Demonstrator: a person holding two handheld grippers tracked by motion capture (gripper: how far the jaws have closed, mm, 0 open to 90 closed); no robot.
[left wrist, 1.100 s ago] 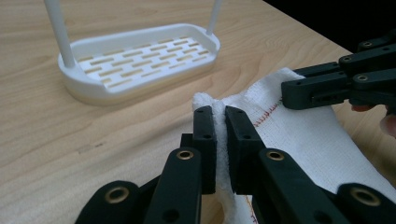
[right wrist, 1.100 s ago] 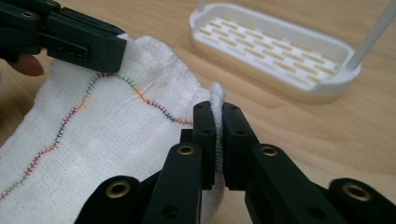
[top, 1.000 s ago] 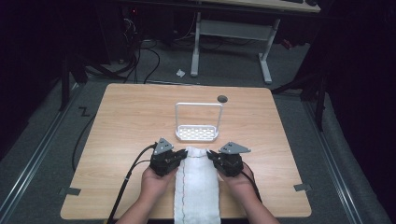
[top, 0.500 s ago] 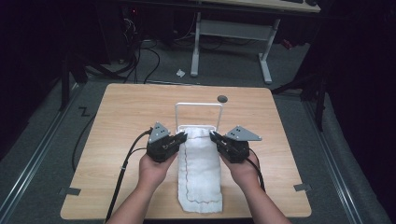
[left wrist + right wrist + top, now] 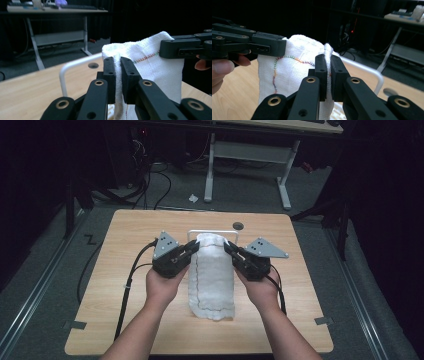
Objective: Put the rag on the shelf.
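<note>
A white towel (image 5: 212,275) with a coloured stitched line hangs lifted over the middle of the wooden table (image 5: 125,235). My left gripper (image 5: 194,247) is shut on its top left corner, and my right gripper (image 5: 228,247) is shut on its top right corner. The towel's upper edge is level with the white metal rack (image 5: 192,233) just behind it; its lower end trails on the table. In the left gripper view the towel (image 5: 160,67) is pinched between the jaws, with the rack's bar (image 5: 72,66) beyond. The right gripper view shows the towel (image 5: 292,70) clamped the same way, beside the rack's bar (image 5: 372,72).
A small dark round hole (image 5: 238,225) sits near the table's far edge, behind the rack. Cables run from both grippers toward the table's front. Beyond the table stand a white-legged desk (image 5: 245,155) and floor cables.
Both grippers have risen and moved away from the person, carrying the towel's top edge up to the rack. More of the towel now hangs off the table.
</note>
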